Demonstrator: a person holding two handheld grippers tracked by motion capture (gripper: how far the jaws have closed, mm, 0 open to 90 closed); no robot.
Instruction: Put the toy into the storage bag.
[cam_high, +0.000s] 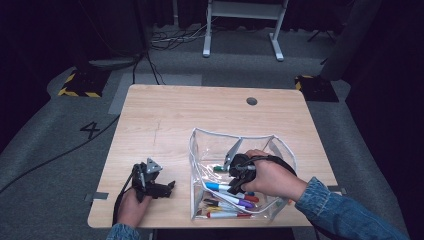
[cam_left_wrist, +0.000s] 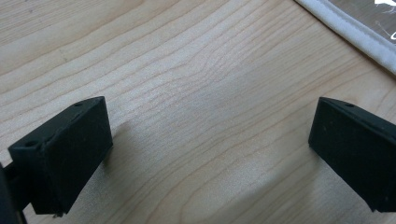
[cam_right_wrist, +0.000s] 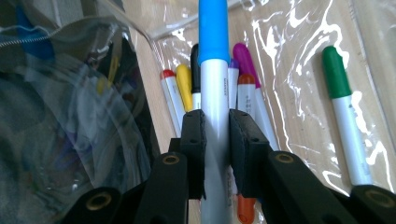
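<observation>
Holding: right gripper (cam_right_wrist: 215, 116) is inside the pouch (cam_high: 235, 136), jaws pinching the barrel of the blue marker (cam_right_wrist: 215, 79) just below its cap.
Target spot: the blue marker hangs above the row of markers on the pouch floor, lined up the same way they lie.
Left gripper (cam_high: 169, 188): rests on the table (cam_high: 165, 115) just left of the pouch, jaws spread wide with nothing between them.
Doing it well: bring the marker down flat, parallel to the row, so it beds beside the others instead of standing on its tip.
Release: I'd open the jaws only once the barrel rests on the plastic or on the row.
Watch for: the floppy pouch wall close on one side of the jaws; brushing it could drag the whole pouch.
Helping hand: the free gripper could steady the pouch rim if it starts to slide.
Count, pouches: one.
Count, held markers: one, blue.
Count, lying markers: seven by cap – red, yellow, black, violet, magenta, orange, and the green marker (cam_right_wrist: 343, 107) apart from the row; more may hide under the jaws.
Count, grippers: two.
</observation>
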